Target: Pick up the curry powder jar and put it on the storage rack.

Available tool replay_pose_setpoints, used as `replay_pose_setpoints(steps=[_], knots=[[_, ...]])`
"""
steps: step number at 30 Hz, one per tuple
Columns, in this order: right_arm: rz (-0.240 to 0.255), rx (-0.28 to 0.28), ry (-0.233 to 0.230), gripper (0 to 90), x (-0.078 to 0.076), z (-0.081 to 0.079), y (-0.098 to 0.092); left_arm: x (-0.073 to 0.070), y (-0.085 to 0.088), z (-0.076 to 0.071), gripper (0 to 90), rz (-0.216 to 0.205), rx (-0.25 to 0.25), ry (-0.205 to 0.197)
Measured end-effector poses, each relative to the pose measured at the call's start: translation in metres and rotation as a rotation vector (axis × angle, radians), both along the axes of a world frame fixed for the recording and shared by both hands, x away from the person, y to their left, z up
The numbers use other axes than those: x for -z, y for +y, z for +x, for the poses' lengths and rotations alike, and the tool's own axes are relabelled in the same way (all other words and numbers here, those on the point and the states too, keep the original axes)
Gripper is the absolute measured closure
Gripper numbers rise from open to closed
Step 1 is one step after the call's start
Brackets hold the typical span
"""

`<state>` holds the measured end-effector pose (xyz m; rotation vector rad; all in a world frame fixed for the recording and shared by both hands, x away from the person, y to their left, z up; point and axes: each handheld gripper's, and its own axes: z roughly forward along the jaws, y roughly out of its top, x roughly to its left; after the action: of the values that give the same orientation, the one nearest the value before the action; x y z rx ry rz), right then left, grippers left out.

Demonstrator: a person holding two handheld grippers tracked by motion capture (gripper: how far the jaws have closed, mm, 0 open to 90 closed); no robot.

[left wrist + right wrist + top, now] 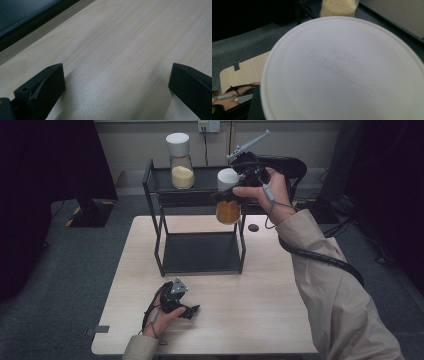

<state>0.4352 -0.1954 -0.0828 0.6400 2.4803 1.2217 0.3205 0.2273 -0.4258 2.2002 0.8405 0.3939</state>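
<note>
A jar with a white lid and orange contents hangs in the air at the right front corner of the black rack's top shelf. My right gripper is shut on it just under the lid. In the right gripper view the jar's white lid sits close up, with raised lettering on it. A second jar with a white lid and pale yellow grains stands upright on the top shelf, and its grains appear beyond the lid. My left gripper rests on the table, open with bare wood between its jaws.
The two-tier black rack's lower shelf lies bare on the light wooden table. A small dark round spot sits on the table right of the rack. Grey carpet surrounds the table; a wall with a socket stands behind.
</note>
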Motion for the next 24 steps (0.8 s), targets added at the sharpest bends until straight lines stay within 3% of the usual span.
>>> replay_pose_setpoints(steps=[15, 24], knots=[[-0.007, 0.019, -0.014, 35.9, -0.034, 0.006, 0.008, 0.000, 0.000, 0.000, 0.0, 0.000, 0.000, -0.001], [0.000, 0.038, -0.020, 35.9, -0.046, 0.015, 0.012, 0.000, 0.000, 0.000, 0.0, 0.000, 0.000, -0.001]])
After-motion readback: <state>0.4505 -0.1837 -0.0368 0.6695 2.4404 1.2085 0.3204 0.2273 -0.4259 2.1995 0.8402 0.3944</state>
